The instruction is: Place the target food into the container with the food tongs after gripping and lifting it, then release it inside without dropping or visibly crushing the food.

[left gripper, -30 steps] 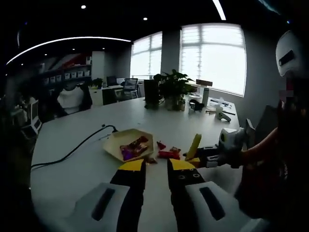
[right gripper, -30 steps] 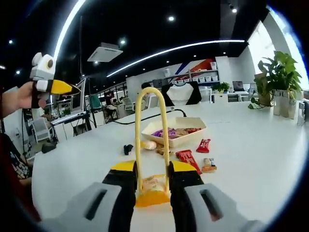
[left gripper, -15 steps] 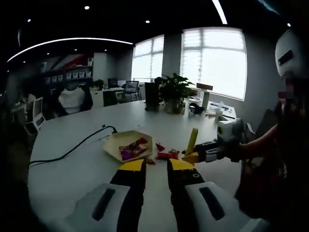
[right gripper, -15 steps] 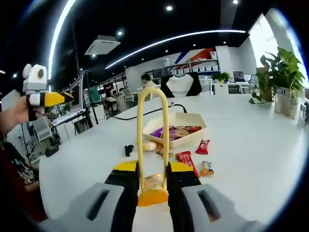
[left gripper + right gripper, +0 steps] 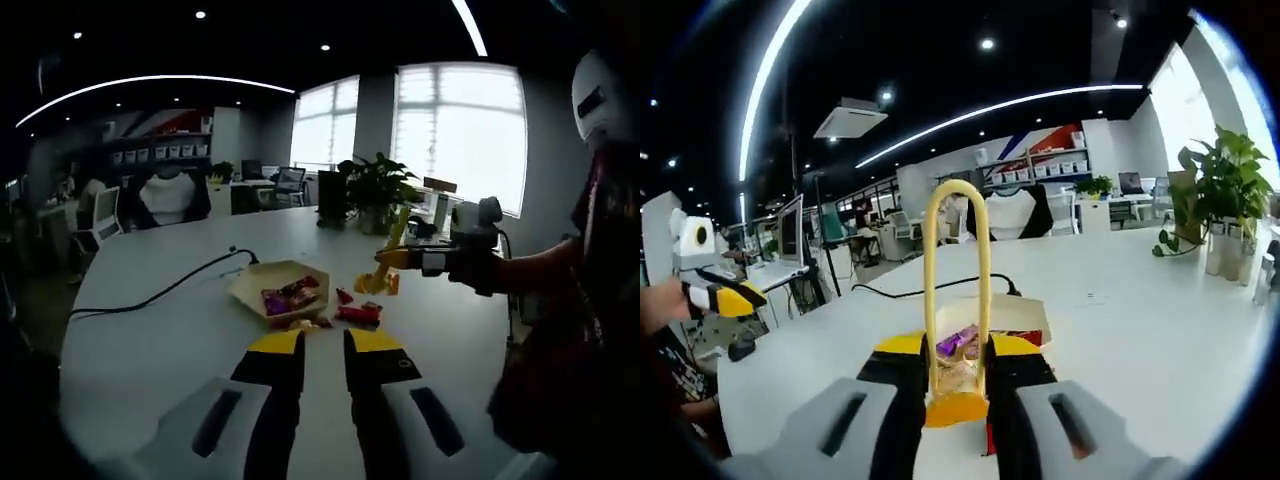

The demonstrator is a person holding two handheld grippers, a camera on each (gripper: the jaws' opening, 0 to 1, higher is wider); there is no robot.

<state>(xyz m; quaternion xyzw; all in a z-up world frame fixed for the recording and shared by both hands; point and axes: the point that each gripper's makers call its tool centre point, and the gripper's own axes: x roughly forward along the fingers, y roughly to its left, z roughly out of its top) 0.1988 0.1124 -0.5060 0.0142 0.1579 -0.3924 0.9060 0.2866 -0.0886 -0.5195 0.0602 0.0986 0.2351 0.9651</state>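
My right gripper (image 5: 957,350) is shut on yellow food tongs (image 5: 955,200), which stand upright between its jaws. A tan snack (image 5: 960,377) sits between the tongs' arms, just above their orange lower end. Behind the tongs lies the beige paper box (image 5: 1025,308) with wrapped snacks in it. In the left gripper view the box (image 5: 262,281) rests mid-table, and the right gripper (image 5: 398,260) hangs above the table to its right with the tongs (image 5: 399,225). My left gripper (image 5: 322,345) is open and empty, well short of the box; it also appears as the left gripper (image 5: 720,296) at far left.
Loose wrapped snacks (image 5: 360,313) lie on the white table (image 5: 150,360) right of the box. A black cable (image 5: 170,290) runs to the left. A potted plant (image 5: 375,185) stands at the far edge. The person's body (image 5: 580,320) occupies the right side.
The right gripper has lifted the tongs off the table level and carried them toward the box, which now sits close behind them. The left gripper has stayed low and open.
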